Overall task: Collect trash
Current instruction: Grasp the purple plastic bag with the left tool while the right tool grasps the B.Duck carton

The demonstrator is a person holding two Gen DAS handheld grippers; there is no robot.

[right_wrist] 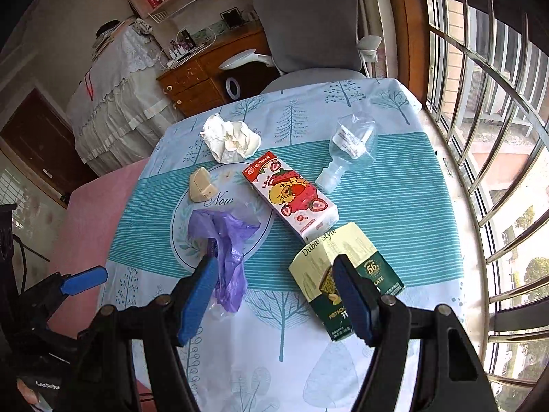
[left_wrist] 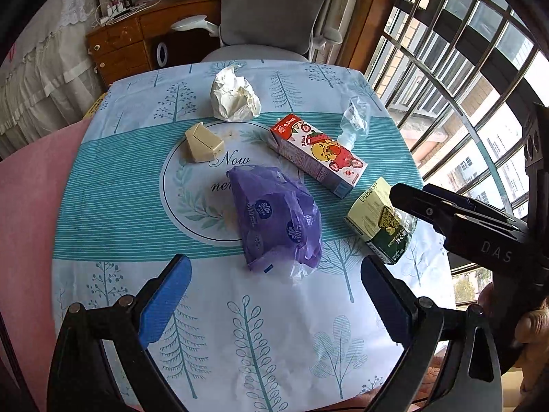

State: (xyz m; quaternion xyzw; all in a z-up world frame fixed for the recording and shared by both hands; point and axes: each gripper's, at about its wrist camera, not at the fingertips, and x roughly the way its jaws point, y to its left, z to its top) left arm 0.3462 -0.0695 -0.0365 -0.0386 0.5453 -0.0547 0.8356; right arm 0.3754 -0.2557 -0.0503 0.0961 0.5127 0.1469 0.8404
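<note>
Trash lies on a tree-print tablecloth [left_wrist: 260, 326] [right_wrist: 274, 336]: a crumpled white tissue [left_wrist: 235, 96] [right_wrist: 230, 139], a small beige carton [left_wrist: 202, 144] [right_wrist: 202, 185], a strawberry drink box [left_wrist: 317, 152] [right_wrist: 293, 195], a clear plastic bottle [left_wrist: 355, 120] [right_wrist: 350, 146], a purple plastic bag [left_wrist: 278, 223] [right_wrist: 223, 240] and a green pistachio chocolate box [left_wrist: 381, 223] [right_wrist: 343, 274]. My left gripper [left_wrist: 274, 295] hangs open just short of the purple bag, holding nothing. My right gripper [right_wrist: 278, 298] is open too, between the bag and the green box, its right pad in front of that box.
A grey office chair [left_wrist: 274, 10] [right_wrist: 308, 27] stands behind the table. A barred window [left_wrist: 463, 68] [right_wrist: 487, 137] runs along the right side. A wooden desk [left_wrist: 137, 34] and a pink cloth [left_wrist: 31, 223] lie to the left.
</note>
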